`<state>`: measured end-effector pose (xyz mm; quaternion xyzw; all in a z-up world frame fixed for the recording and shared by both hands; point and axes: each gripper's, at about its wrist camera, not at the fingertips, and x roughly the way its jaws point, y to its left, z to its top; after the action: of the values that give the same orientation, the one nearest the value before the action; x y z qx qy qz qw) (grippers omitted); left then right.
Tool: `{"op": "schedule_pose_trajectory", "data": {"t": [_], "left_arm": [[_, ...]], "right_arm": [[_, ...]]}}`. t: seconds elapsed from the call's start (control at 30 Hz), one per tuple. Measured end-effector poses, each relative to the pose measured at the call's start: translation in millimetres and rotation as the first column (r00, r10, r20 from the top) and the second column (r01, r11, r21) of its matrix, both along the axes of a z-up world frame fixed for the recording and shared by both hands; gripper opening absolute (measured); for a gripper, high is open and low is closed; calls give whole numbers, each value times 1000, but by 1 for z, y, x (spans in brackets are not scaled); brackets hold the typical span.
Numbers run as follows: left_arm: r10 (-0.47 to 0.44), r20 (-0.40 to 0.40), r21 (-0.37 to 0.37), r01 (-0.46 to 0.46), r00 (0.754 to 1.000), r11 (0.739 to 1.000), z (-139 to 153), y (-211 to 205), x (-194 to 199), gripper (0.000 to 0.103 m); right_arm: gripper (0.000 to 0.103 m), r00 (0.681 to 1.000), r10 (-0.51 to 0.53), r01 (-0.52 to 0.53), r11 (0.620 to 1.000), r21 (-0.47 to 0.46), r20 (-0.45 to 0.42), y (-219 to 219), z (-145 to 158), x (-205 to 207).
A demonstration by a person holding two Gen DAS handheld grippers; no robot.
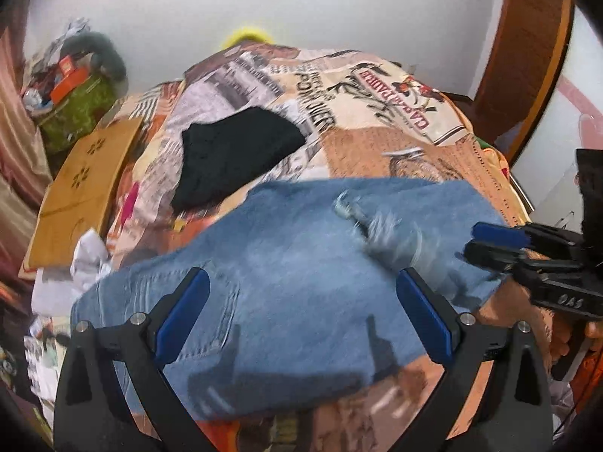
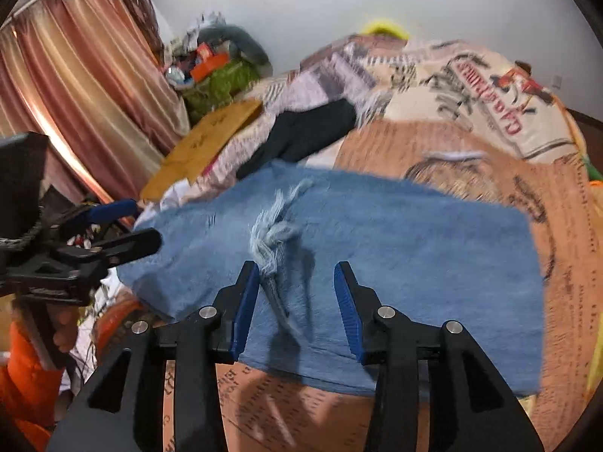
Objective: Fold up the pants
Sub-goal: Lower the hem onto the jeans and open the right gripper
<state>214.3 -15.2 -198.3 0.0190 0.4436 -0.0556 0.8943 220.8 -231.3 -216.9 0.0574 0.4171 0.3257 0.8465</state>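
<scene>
Folded blue jeans [image 1: 286, 263] with a frayed rip lie on the printed bedspread [image 1: 377, 143]; they also show in the right wrist view [image 2: 395, 256]. My left gripper [image 1: 301, 297] is open and empty just above the jeans, its blue pads wide apart. My right gripper [image 2: 297, 293] is open and empty above the jeans' near edge, by the frayed rip [image 2: 275, 233]. The right gripper shows at the right edge of the left wrist view [image 1: 501, 241]. The left gripper shows at the left of the right wrist view [image 2: 128, 226].
A black folded garment [image 1: 233, 154] lies on the bed behind the jeans. A wooden board [image 1: 83, 184] leans at the bed's left side. Cluttered bags [image 1: 75, 86] sit in the corner by the pink curtains [image 2: 75, 94]. A wooden door [image 1: 527, 56] stands at the right.
</scene>
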Motion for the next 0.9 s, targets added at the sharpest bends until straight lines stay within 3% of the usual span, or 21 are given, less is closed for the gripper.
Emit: {"op": "schedule_pose_trajectory", "data": {"t": [0.13, 0.23, 0.37, 0.57, 0.67, 0.9], "left_arm": [[-49, 18, -3, 49, 999, 999, 6, -23, 21, 100], [-82, 4, 3, 82, 997, 997, 0, -43, 41, 100], [-117, -60, 4, 117, 991, 993, -22, -68, 68, 101], [-127, -149, 111, 144, 981, 983, -65, -85, 84, 101], [-135, -194, 127, 162, 972, 979, -82, -84, 84, 101], [-140, -196, 110, 163, 971, 980, -82, -74, 69, 101]], "right_arm": [[38, 997, -71, 70, 997, 19, 39, -33, 15, 7], [38, 987, -147, 148, 989, -17, 59, -56, 18, 20], [38, 979, -202, 203, 977, -58, 21, -78, 0, 38], [38, 971, -213, 196, 969, -150, -109, -88, -51, 51], [41, 979, -189, 173, 968, -182, -77, -85, -59, 42], [46, 977, -201, 184, 964, -193, -73, -88, -59, 33]]}}
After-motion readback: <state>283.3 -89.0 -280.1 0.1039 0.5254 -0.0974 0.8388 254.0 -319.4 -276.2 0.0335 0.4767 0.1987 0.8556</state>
